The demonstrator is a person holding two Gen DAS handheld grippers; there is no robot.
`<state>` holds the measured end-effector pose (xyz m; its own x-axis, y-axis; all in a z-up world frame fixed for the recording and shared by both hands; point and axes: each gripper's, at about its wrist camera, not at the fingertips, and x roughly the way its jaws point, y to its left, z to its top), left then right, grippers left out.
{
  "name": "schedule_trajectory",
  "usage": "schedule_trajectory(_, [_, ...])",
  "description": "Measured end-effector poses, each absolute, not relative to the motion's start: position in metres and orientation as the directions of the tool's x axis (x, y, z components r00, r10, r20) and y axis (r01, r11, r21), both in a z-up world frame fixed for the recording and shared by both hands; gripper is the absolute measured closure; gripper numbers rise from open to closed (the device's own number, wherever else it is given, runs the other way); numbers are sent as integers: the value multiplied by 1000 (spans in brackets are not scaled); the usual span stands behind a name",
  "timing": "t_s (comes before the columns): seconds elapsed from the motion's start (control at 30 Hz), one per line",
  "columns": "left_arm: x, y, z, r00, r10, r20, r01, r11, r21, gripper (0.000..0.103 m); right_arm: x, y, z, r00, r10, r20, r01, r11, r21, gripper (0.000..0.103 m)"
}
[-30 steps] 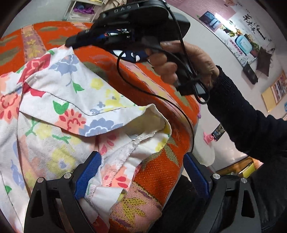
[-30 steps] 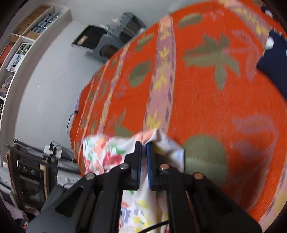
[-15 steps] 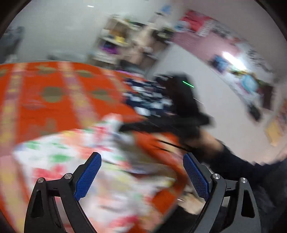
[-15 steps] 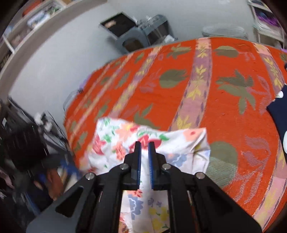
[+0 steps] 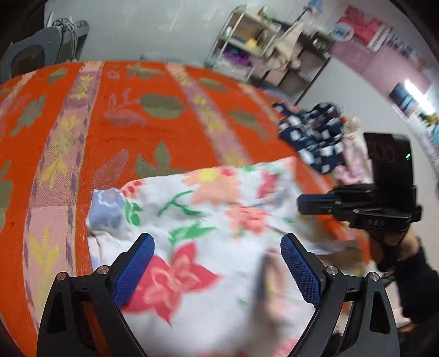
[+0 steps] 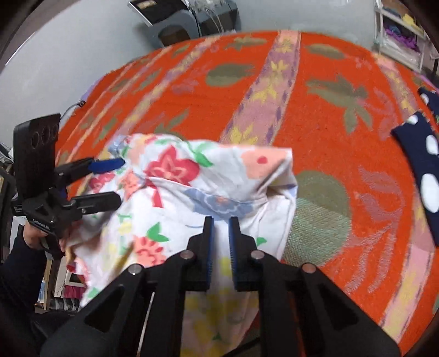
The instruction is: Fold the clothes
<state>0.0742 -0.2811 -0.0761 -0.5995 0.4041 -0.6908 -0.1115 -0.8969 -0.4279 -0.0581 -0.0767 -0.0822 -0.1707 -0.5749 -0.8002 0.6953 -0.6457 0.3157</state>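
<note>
A white floral garment (image 5: 208, 219) lies bunched on the orange patterned bed cover (image 5: 115, 137); it also shows in the right wrist view (image 6: 192, 192). My left gripper (image 5: 216, 263) is open and empty, its blue pads (image 5: 137, 263) wide apart above the garment's near part. It shows at the left of the right wrist view (image 6: 109, 181), jaws apart at the garment's edge. My right gripper (image 6: 219, 236) has its jaws close together over the cloth with a narrow gap; a grip on fabric is not clear. It shows from the side in the left wrist view (image 5: 301, 203).
A dark blue garment with white spots (image 5: 315, 137) lies at the far right of the bed, also in the right wrist view (image 6: 422, 170). Shelves (image 5: 260, 46) stand against the far wall. A grey chair (image 6: 186, 22) stands beyond the bed.
My left gripper has swung from the garment's hem at the bed edge to above its middle. The right gripper has drawn back, and the garment now lies folded over in front of it.
</note>
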Motion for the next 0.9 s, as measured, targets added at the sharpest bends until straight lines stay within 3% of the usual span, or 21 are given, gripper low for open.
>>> schedule_trajectory(0.1, [104,-277,-65,-612,423,-668,-147,-891,-429,9,-22,-69,-59,-161,-618,-770,738,-594,322,85])
schedule_trajectory(0.17, [112,-273,-72,-586,426,-689,-150,-893,-424,9,-2,-71,-65,-135,-597,-790,756,-578,307,77])
schedule_trajectory(0.3, [116,-263,-104,-539,385,-749,-122,-916,-383,9,18,-76,-104,-71,-531,-844,745,-591,309,75])
schedule_trajectory(0.47, [143,-297,-63,-630,517,-579,-148,-812,-564,9,13,-41,-85,-38,-693,-719,651,-564,509,72])
schedule_trajectory(0.53, [153,-320,-51,-654,540,-529,-134,-771,-622,9,2,-16,-72,-25,-769,-639,582,-531,616,62])
schedule_trajectory(0.6, [150,-350,-60,-641,560,-524,-50,-713,-700,9,-14,7,-71,-22,-800,-600,514,-524,680,50])
schedule_trajectory(0.77, [134,-395,-109,-544,580,-606,159,-638,-754,9,-58,30,-112,31,-783,-621,336,-577,745,49])
schedule_trajectory(0.9, [122,-395,-128,-502,643,-579,173,-581,-795,9,-70,22,-132,79,-745,-662,306,-614,728,49])
